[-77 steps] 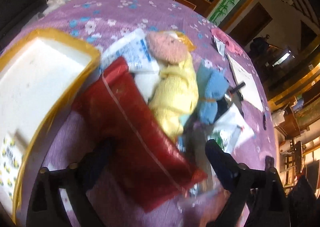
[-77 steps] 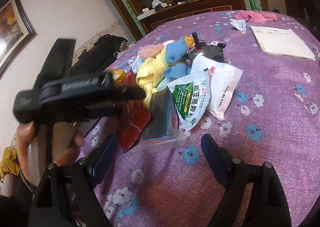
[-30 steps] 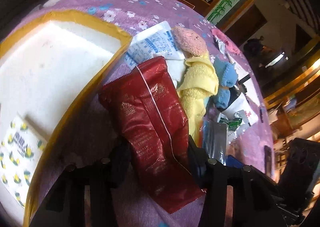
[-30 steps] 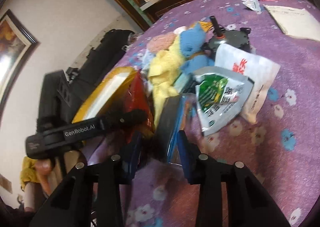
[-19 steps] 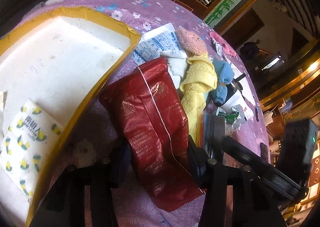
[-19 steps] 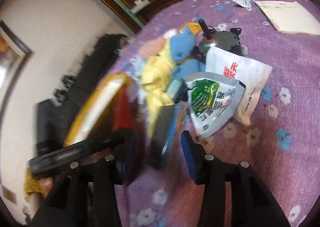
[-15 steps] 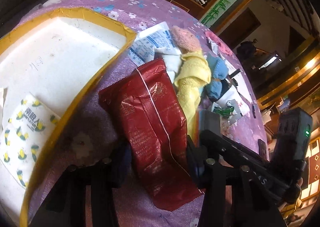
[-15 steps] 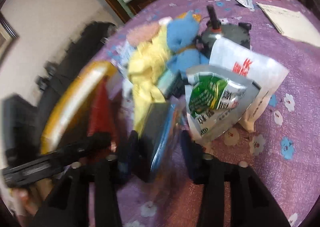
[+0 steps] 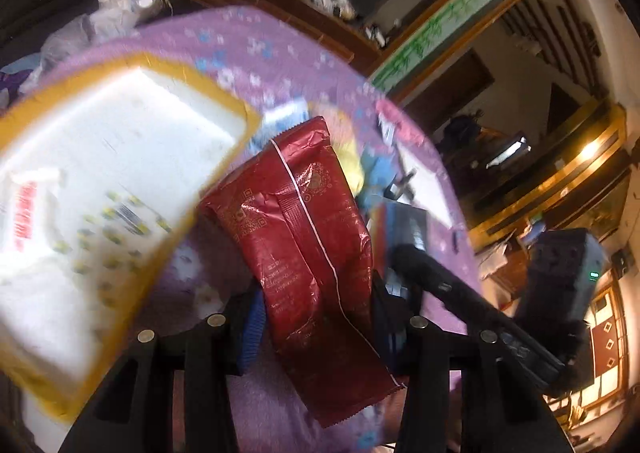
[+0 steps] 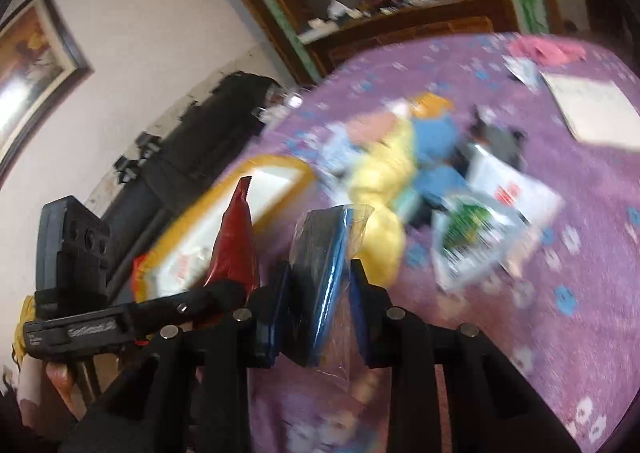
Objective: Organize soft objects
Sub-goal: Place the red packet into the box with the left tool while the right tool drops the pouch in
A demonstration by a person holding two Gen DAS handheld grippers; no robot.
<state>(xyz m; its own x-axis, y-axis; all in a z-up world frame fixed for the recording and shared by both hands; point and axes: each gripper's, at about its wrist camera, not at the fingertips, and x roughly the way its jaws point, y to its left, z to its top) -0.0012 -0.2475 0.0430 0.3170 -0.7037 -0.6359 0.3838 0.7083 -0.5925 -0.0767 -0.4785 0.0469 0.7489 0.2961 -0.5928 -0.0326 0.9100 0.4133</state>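
Observation:
My left gripper [image 9: 316, 305] is shut on a red foil packet [image 9: 304, 237] and holds it raised next to the white box with a yellow rim [image 9: 120, 141]. My right gripper [image 10: 320, 289] is shut on a dark blue item in a clear plastic bag [image 10: 324, 253], lifted off the table. The red packet [image 10: 234, 245] also shows in the right wrist view, to the left. A pile of soft things lies behind: a yellow cloth [image 10: 384, 177], a blue cloth [image 10: 436, 137] and a green-and-white pouch [image 10: 468, 241].
The box holds white packets [image 9: 36, 205]. A purple flowered cloth [image 10: 600, 253] covers the round table. A paper sheet [image 10: 592, 109] and a pink cloth [image 10: 548, 47] lie at the far right. A dark wooden cabinet stands behind the table.
Both grippers have lifted their loads off the table. The left has carried the red packet up beside the box; the right has closed fully on the bagged blue item and raised it.

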